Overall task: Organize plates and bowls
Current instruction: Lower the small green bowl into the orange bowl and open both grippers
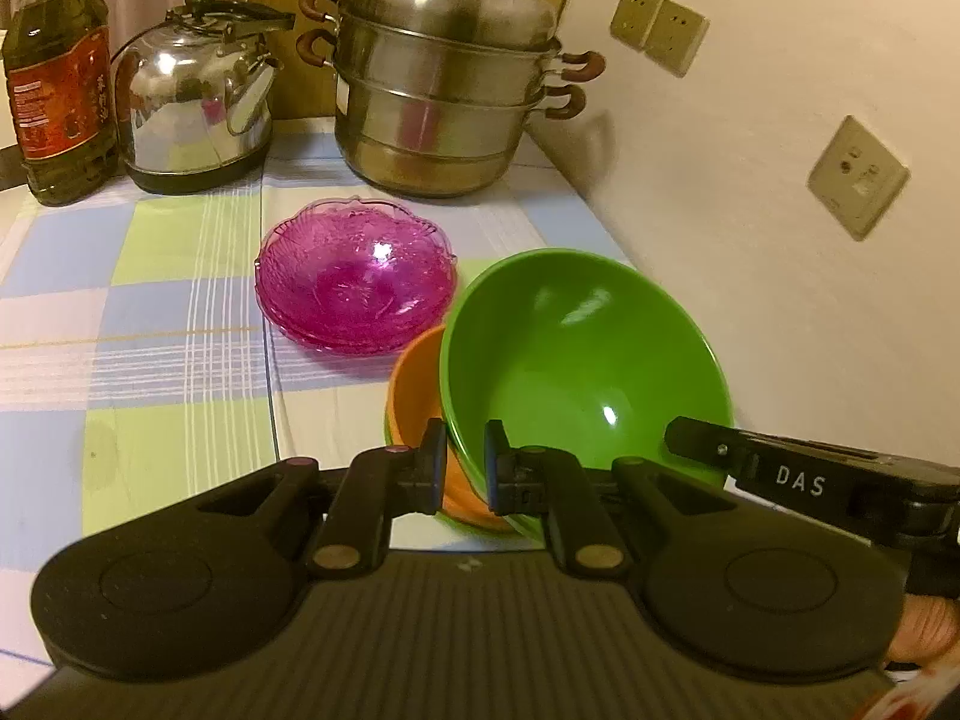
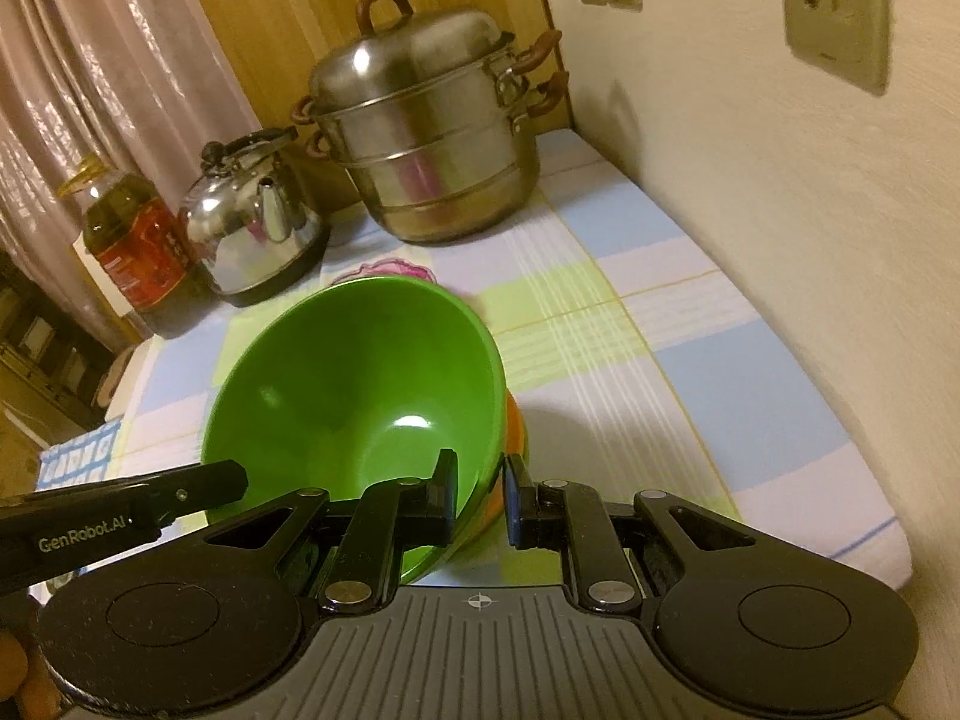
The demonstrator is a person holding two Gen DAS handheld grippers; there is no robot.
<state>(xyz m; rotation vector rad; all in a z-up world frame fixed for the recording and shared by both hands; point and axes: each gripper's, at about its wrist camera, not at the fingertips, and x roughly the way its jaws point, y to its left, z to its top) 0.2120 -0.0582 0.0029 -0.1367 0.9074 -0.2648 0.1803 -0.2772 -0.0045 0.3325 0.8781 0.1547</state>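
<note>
The left gripper [image 1: 465,468] is clamped on the near-left rim of a green bowl [image 1: 576,348], one finger inside and one outside. The right gripper [image 2: 480,489] is clamped on the same bowl's right rim [image 2: 366,396]. The bowl tilts, and an orange bowl [image 1: 414,384] sits nested just under it; whether each grip also takes in the orange rim is hard to tell. In the right wrist view only a sliver of orange [image 2: 513,420] shows at the green bowl's right edge.

Both bowls hang over a checked tablecloth [image 1: 150,312] in blue, green and white. Just beyond them to the far left lies a stack of pink glass plates [image 1: 354,276], its near-right edge hidden behind the green rim. In the right wrist view the stack [image 2: 390,270] peeks over the bowl's far rim.

Along the far edge stand a steel steamer pot [image 1: 444,84] with a lid, a shiny kettle [image 1: 192,96] left of it, and a bottle of cooking oil [image 1: 57,78] furthest left. A pale wall [image 1: 780,90] with sockets [image 1: 657,27] runs close along the right side of the table.
</note>
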